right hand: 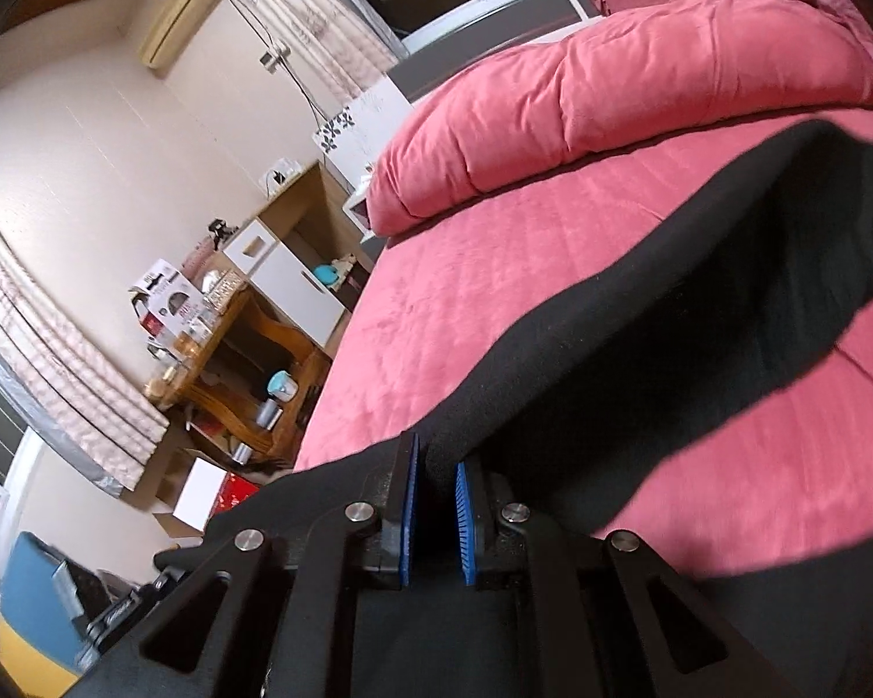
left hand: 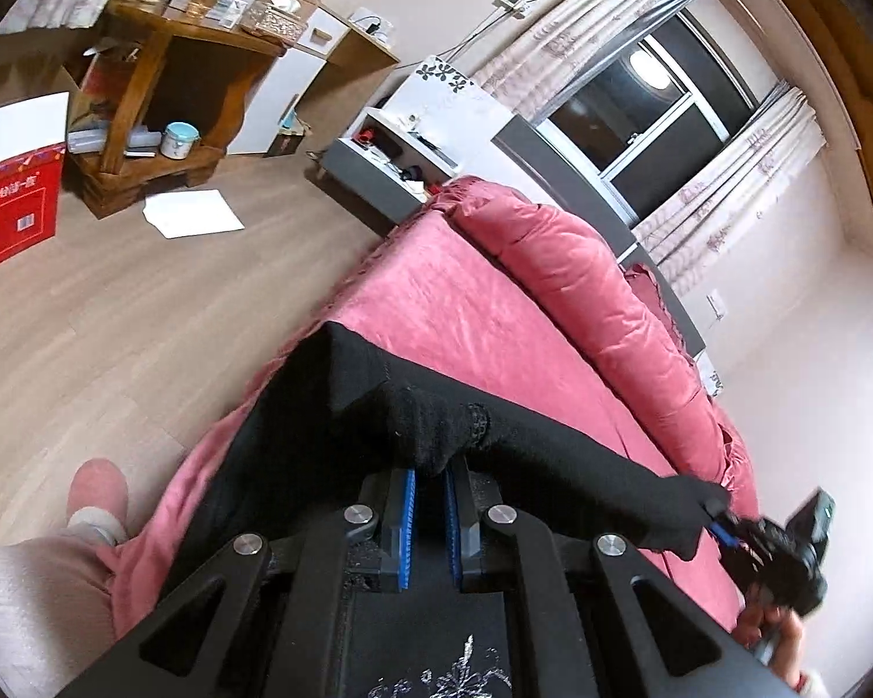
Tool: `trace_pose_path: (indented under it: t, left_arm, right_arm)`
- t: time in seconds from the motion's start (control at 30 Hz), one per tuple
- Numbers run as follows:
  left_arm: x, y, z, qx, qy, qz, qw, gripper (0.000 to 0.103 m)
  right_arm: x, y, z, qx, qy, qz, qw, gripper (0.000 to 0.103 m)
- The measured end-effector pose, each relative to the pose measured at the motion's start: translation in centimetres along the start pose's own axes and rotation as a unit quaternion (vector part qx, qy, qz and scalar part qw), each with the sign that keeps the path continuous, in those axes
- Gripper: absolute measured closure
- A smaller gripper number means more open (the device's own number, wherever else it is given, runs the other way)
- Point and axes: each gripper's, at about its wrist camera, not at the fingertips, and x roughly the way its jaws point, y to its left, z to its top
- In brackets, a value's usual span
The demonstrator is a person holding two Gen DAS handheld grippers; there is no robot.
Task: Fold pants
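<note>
Black pants (left hand: pixel 378 401) lie on a pink bedspread (left hand: pixel 454 302) and are lifted at two points. My left gripper (left hand: pixel 429 474) is shut on a bunched edge of the pants, with black fabric pinched between its blue pads (left hand: pixel 406 523). In the left wrist view my right gripper (left hand: pixel 719 523) appears far right, shut on the other end of the stretched cloth. In the right wrist view the right gripper (right hand: pixel 436 471) clamps a black fold of the pants (right hand: pixel 698 291), which rises off the bed and trails away to the upper right.
A rolled pink duvet (left hand: pixel 582 291) lies along the head of the bed. A wooden table (left hand: pixel 163 87) with clutter, a red box (left hand: pixel 17 215) and white paper (left hand: pixel 192 212) are on the wood floor. A person's leg and pink slipper (left hand: pixel 96 488) stand beside the bed.
</note>
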Motion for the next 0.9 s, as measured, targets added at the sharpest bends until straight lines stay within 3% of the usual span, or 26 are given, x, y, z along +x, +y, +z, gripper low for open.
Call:
trace_pose_path:
  t: [0.2,0.3,0.4,0.6,0.63,0.67,0.77,0.9]
  left_arm:
    - [-0.5,2.0,-1.0,-0.053,0.009,0.009,0.9985,0.095]
    - [-0.8,2.4,-1.5,-0.048,0.014,0.025,0.9984,0.095]
    - [-1.1,2.6,-2.0,-0.046,0.017,0.034,0.9982,0.095]
    - [-1.2,3.4,-3.6,-0.054,0.041,0.026,0.9973,0.093]
    - [-1.1,3.3,-3.8,-0.051,0.045,0.026,0.9973,0.086]
    - [-1.1,3.2,-3.9,-0.050,0.050,0.028,0.9971,0.073]
    - [-1.1,3.6,-4.5,-0.077,0.070,0.012,0.9945,0.062]
    - [-1.8,5.1,-5.4,-0.145,0.087,-0.031,0.9851,0.048]
  right_arm:
    - [-2.6,0.5,-4.9,-0.005,-0.006,-0.009,1.000,0.091]
    - [-3.2,0.4,-7.4,-0.013,-0.001,-0.015,1.000,0.091]
    - [-3.0,-0.1,-9.8,-0.028,0.025,-0.023,0.999,0.091]
    - [-0.7,-3.1,-12.7,0.013,0.086,-0.032,0.996,0.091]
    - [-0.4,-3.4,-12.8,0.019,0.091,-0.033,0.995,0.091]
    - [-0.2,-3.7,-12.9,0.026,0.095,-0.033,0.995,0.091]
    - [0.0,-4.4,-13.0,0.038,0.098,-0.032,0.994,0.091]
    - [0.0,-4.7,-13.0,0.042,0.098,-0.029,0.994,0.091]
